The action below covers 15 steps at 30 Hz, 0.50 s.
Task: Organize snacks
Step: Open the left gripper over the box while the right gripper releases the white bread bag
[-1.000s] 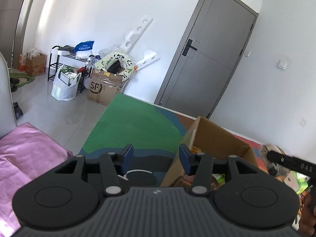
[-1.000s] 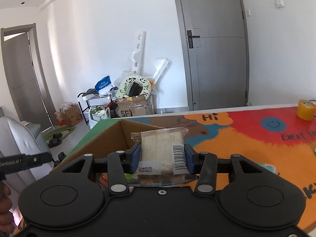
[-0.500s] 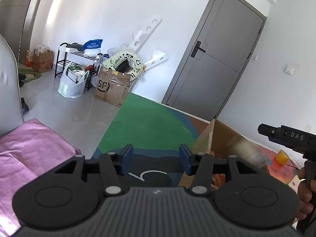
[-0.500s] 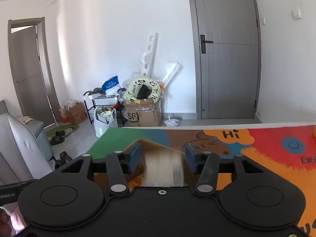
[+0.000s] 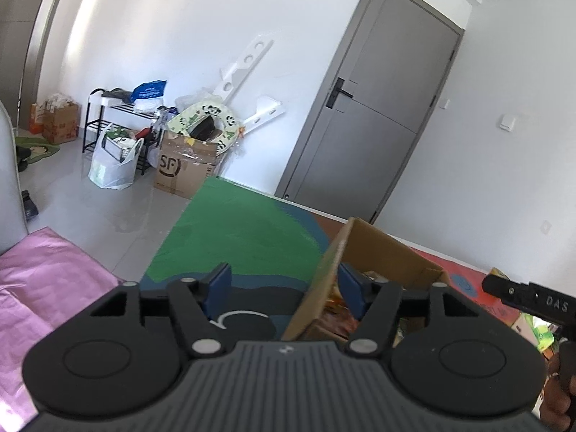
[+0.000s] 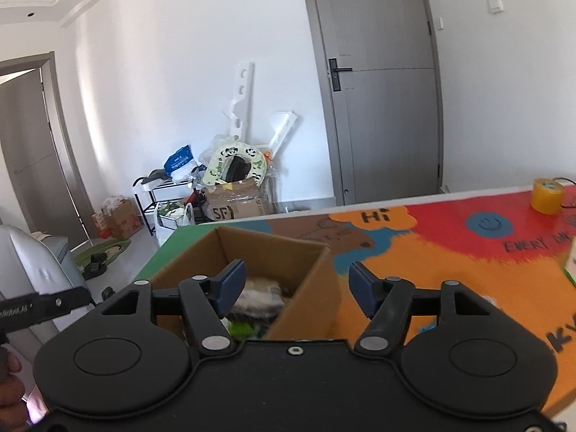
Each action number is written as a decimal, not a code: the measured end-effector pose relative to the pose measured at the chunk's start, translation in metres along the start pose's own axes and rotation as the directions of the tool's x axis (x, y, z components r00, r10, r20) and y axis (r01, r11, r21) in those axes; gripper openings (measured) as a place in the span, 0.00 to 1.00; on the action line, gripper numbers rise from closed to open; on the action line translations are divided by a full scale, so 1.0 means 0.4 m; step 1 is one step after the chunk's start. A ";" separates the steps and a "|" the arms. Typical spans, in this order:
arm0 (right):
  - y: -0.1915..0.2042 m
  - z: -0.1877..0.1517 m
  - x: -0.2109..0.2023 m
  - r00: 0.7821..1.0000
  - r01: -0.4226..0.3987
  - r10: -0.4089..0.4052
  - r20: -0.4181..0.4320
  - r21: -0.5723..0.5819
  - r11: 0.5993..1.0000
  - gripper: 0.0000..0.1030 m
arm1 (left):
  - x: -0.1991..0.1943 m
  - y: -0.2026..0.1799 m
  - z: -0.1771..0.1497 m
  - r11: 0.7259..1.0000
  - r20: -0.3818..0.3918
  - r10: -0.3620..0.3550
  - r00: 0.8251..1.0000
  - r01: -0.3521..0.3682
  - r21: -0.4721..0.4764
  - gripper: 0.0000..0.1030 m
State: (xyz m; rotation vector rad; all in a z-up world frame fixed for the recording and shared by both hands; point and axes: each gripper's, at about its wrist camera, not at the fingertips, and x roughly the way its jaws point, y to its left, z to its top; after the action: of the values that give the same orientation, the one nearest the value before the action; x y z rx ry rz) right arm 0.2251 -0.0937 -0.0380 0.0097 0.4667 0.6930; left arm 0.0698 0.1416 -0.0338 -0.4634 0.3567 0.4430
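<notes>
- Your cardboard box (image 6: 273, 262) sits on the colourful table mat (image 6: 414, 252), at the green end nearest the room, and it is where the snacks are collecting; several wrappers already lie in its bottom.
- Your right gripper (image 6: 297, 282) is now spread wide and empty above the box's right wall. A second ago it was pinching a clear packet with a barcode label; half a second ago that packet was blurring downward between the fingers.
- That packet (image 6: 262, 293) now seems to be the pale wrapper resting inside the box on top of the others, so I judge this snack is delivered.
- Your left gripper (image 5: 284, 288) is also spread with nothing in it, straddling the box's left wall, much as it has hung for the past second.
- More snacks (image 5: 536, 329) lie on the mat beyond the box's right side, so the job looks unfinished; your freed right tool could go for one next.
</notes>
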 end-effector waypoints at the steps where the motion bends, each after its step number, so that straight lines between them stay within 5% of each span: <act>1: -0.007 -0.004 -0.007 1.000 0.002 -0.002 -0.003 0.005 1.000 0.66 | 0.000 -0.009 0.000 1.000 -0.002 -0.003 1.000 0.003 0.006 0.65; 9: -0.089 -0.040 -0.065 1.000 0.003 -0.002 -0.017 0.075 0.997 0.85 | -0.012 -0.100 -0.021 0.997 -0.010 -0.016 1.000 0.017 0.069 0.82; 15: -0.160 -0.075 -0.115 0.999 0.017 -0.013 -0.030 0.134 0.991 0.93 | -0.022 -0.171 -0.051 0.993 -0.032 -0.036 0.999 0.040 0.115 0.85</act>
State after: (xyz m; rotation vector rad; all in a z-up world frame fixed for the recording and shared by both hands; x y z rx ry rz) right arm 0.2211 -0.1756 -0.0562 0.1232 0.5406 0.6468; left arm 0.0909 0.0737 -0.0233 -0.3633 0.4000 0.3764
